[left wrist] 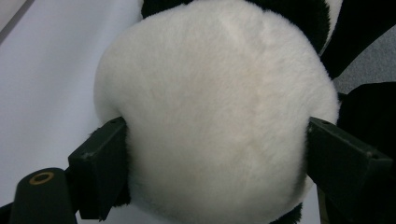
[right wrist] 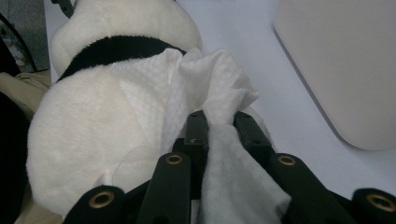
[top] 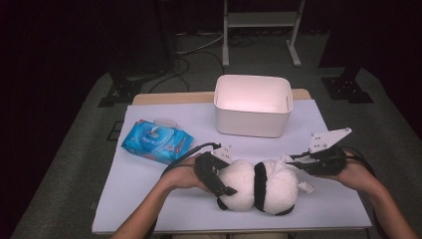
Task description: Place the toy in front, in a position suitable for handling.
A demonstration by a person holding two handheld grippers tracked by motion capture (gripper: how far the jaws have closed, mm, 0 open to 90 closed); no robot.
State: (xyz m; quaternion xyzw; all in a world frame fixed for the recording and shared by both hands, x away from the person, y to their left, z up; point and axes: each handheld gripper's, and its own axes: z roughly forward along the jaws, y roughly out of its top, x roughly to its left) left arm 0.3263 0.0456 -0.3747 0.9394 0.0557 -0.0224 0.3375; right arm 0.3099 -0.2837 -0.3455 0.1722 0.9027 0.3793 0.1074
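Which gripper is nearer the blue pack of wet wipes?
Left. The left gripper grips the panda plush toy just right of the blue wet-wipe pack; the right gripper, holding a white wipe, is beyond the toy.

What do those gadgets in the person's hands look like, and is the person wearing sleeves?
Each is a black, angular frame. The left gripper has blocky black jaws with flat pads and a black cable trailing off. The right gripper carries a pale three-cornered plate on top; its slim black arms show brass-coloured rivets. No sleeves are visible: the forearms are bare.
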